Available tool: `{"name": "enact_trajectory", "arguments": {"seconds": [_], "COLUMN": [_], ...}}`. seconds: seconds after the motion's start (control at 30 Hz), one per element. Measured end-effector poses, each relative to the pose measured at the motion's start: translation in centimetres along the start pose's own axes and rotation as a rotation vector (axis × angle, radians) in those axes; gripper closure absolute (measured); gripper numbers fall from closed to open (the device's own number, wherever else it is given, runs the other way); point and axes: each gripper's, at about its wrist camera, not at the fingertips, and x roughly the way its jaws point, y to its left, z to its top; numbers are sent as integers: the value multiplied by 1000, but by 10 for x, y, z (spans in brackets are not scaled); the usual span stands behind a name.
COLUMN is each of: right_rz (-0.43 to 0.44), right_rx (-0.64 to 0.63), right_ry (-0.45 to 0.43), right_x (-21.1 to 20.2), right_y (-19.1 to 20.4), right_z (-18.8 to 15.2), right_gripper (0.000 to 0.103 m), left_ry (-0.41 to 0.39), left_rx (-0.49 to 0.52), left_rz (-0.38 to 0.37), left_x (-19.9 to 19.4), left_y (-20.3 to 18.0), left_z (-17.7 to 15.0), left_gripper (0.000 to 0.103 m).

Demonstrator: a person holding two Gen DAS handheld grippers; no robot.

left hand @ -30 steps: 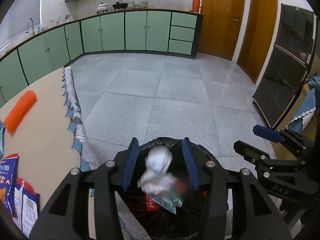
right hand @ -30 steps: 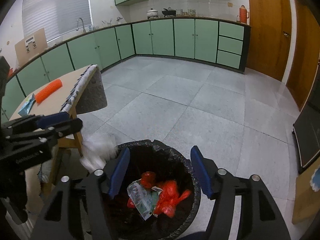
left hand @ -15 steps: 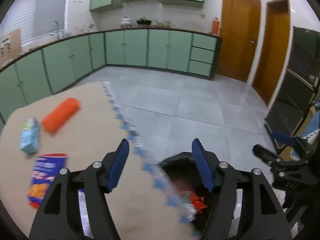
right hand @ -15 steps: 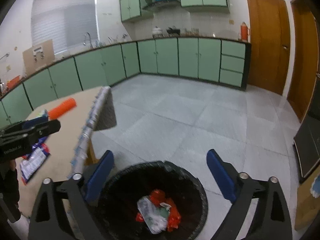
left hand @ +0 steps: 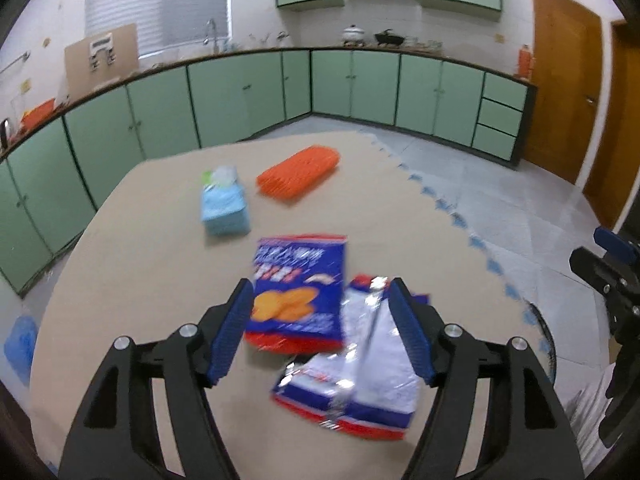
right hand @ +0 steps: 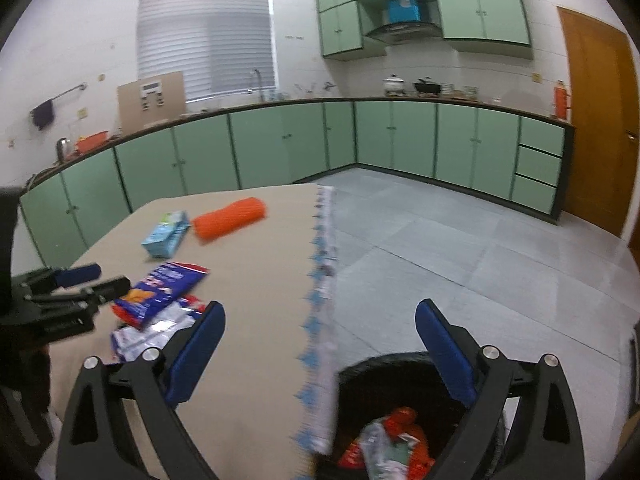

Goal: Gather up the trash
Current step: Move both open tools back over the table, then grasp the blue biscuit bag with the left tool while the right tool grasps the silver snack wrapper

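Observation:
My left gripper is open and empty above the table, over two snack bags: a blue chip bag and a silver and blue wrapper. Both bags also show in the right wrist view, the chip bag and the wrapper. My right gripper is open and empty, above the table's right edge and the black trash bin, which holds red and clear wrappers. The left gripper shows at the left of the right wrist view.
A light blue tissue pack and an orange ribbed roll lie further back on the tan table. Green cabinets line the far walls. Grey tile floor lies right of the table.
The crumpled white paper left my left gripper above the bin. The left gripper then swung from the bin back over the table to the snack bags. The right gripper rose and opened wider.

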Motion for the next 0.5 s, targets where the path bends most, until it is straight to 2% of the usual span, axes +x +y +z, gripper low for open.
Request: {"name": "enact_trajectory", "arguments": {"seconds": [0.2, 0.33, 0.5], "right_rz": [15, 10, 0], "right_rx": [-38, -40, -37], "right_ry": [25, 43, 55], "right_x": [24, 35, 43], "right_y": [33, 36, 35], "right_z": [-3, -4, -2], "right_gripper": [9, 9, 9], "left_ry": [52, 69, 106], "left_rx": [-25, -16, -27], "left_rz": [-26, -47, -27], "left_x": [23, 35, 54], "left_y": [8, 9, 11], "left_z": [-7, -13, -11], "left_gripper": [30, 29, 29]}}
